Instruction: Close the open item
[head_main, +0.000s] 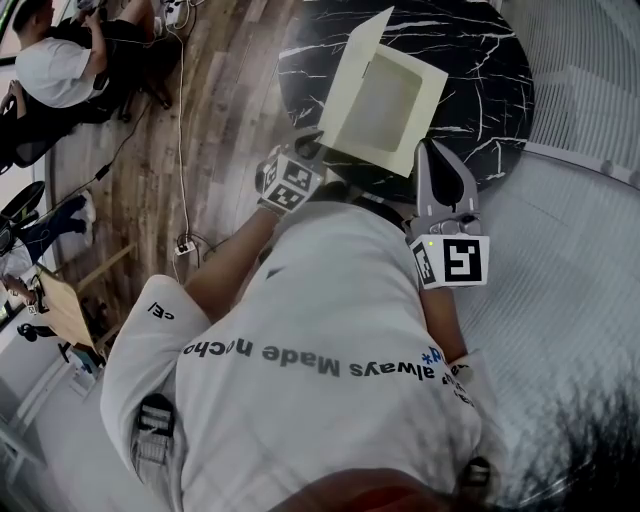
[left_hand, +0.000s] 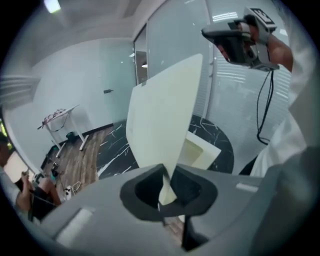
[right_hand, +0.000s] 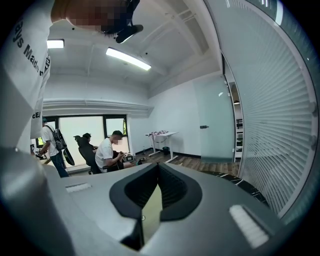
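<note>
Sitting flat at the near edge of the round black marble bench (head_main: 480, 60), the cream cardboard box (head_main: 385, 105) faces up, its lid flap (left_hand: 160, 115) standing upright. Left tongs (left_hand: 165, 175) clamp the flap's corner. Right tongs (right_hand: 156, 172) pinch the box's right wall.

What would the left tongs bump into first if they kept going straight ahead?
The pale box's raised lid: it already sits between the left tongs, so they would slide further along it. Beyond it, probably the box and the black table, though depth is unclear.
</note>
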